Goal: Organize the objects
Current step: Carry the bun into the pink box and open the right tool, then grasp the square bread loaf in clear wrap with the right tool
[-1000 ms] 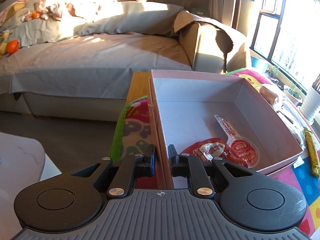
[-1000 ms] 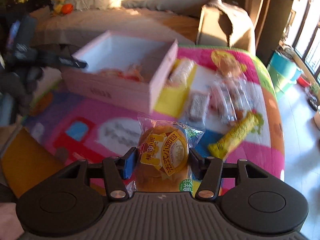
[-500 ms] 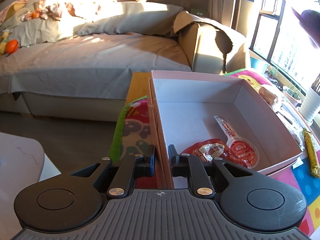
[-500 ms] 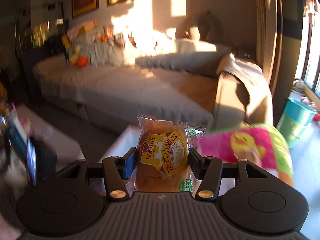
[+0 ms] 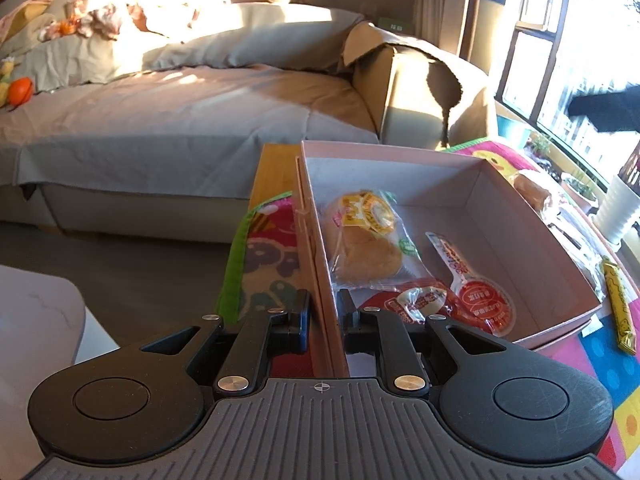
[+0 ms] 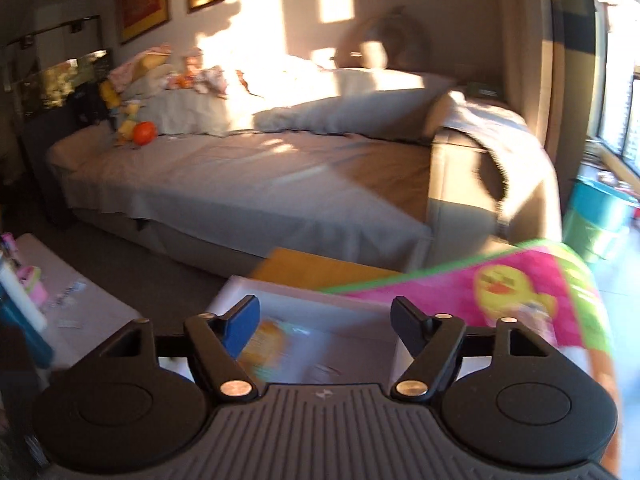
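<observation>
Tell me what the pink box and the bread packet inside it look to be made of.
Pink box: seemingly matte cardboard, with thin, stiff, straight walls and a dull, pale inside. Bread packet: clear glossy plastic film, since it glints, crinkles at the sealed edges and shows the bun through it.

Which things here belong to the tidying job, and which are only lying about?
Job:
- pink box, its wall clamped by the left gripper
- bread packet in the box
- red sauce packets in the box
- yellow snack bar on the mat
- right gripper, jaws open

Lying about:
- sofa
- orange ball
</observation>
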Available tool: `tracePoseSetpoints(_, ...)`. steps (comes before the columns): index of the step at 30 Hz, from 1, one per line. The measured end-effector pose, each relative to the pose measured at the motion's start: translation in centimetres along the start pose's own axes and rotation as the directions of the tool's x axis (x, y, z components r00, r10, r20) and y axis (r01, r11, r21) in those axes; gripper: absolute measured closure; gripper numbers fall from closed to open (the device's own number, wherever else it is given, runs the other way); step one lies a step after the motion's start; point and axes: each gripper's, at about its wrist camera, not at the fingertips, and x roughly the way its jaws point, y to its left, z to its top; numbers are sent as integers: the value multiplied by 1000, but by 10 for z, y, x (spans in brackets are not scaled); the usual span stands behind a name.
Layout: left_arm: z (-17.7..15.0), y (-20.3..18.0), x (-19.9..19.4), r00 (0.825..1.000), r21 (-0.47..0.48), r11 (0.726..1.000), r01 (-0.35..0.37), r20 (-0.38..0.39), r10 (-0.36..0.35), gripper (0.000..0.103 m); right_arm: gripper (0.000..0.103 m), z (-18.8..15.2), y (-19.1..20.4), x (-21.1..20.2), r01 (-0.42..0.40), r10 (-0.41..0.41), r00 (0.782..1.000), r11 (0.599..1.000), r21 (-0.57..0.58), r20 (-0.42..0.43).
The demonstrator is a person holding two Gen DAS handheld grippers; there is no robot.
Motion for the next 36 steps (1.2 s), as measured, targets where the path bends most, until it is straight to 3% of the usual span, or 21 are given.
tracePoseSetpoints(4, 0, 0, -1, 1000, -10, 1000, -6, 6, 6, 87, 23, -29, -51, -11, 143, -141, 989, 988, 63, -39)
tracePoseSetpoints(10, 0, 0, -1, 1000, -10, 1000, -10, 3, 10, 87, 23, -70, -109, -6, 249, -229, 965, 952, 178, -127)
tracePoseSetpoints(14, 1, -4, -1, 1000, 1, 1000, -26, -3, 26, 88, 23, -84, -119, 15, 204, -168, 972, 952, 227, -166)
tracePoseSetpoints(19, 4, -4, 0, 999, 1, 1000, -31, -16, 31, 88, 32, -66, -107, 66, 81, -35, 984, 961, 265, -173)
tracePoseSetpoints(22, 4, -7, 0, 999, 18, 999, -47, -20, 47, 88, 37, -51, -98, 102, 62, -15, 982, 968, 242, -190)
tracePoseSetpoints(25, 5, -8, -1, 998, 29, 998, -52, -26, 53, 88, 40, -47, -102, 135, 29, 42, 973, 953, 302, -226)
tracePoseSetpoints(27, 5, -8, -1, 998, 26, 998, -51, -27, 51, 88, 48, -51, -105, 150, 8, 81, 964, 942, 334, -253)
tracePoseSetpoints(29, 5, -7, -1, 998, 28, 998, -51, -25, 51, 88, 53, -52, -101, 148, 1, 81, 967, 947, 322, -242)
tracePoseSetpoints(30, 5, -7, -1, 998, 30, 998, -51, -24, 51, 88, 66, -53, -100, 145, -21, 107, 963, 945, 326, -248)
tracePoseSetpoints(32, 5, -6, -1, 999, 28, 999, -46, -22, 47, 88, 75, -57, -98, 137, -34, 128, 955, 944, 328, -268)
tracePoseSetpoints(36, 4, -4, -2, 999, 21, 999, -35, -18, 36, 88, 75, -70, -89, 113, -11, 85, 952, 969, 245, -294)
